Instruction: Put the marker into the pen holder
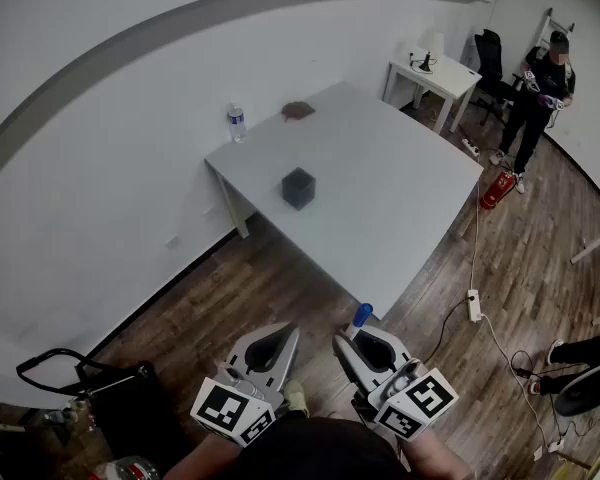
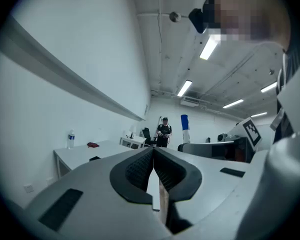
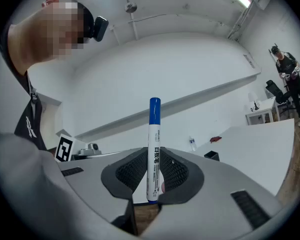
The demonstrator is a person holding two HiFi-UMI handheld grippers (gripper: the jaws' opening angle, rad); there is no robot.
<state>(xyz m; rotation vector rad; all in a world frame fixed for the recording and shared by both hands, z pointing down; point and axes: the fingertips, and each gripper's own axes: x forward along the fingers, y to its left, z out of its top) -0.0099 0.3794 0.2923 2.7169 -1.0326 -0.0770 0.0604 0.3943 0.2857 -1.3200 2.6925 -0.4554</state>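
In the head view a black square pen holder [image 1: 298,188] stands near the middle of a white table [image 1: 400,198], well ahead of both grippers. My right gripper [image 1: 348,340] is shut on a white marker with a blue cap [image 1: 361,316]. In the right gripper view the marker [image 3: 154,134] stands upright between the ribbed pads, with the pen holder [image 3: 211,155] far off to the right. My left gripper [image 1: 285,333] hangs beside it over the wood floor. Its jaws [image 2: 153,151] are closed with nothing between them.
A water bottle [image 1: 236,123] and a brown object [image 1: 298,110] sit at the table's far edge by the wall. A red fire extinguisher [image 1: 498,189], a power strip [image 1: 474,305] and cables lie on the floor at right. A person [image 1: 540,98] stands far right near a small desk [image 1: 435,73].
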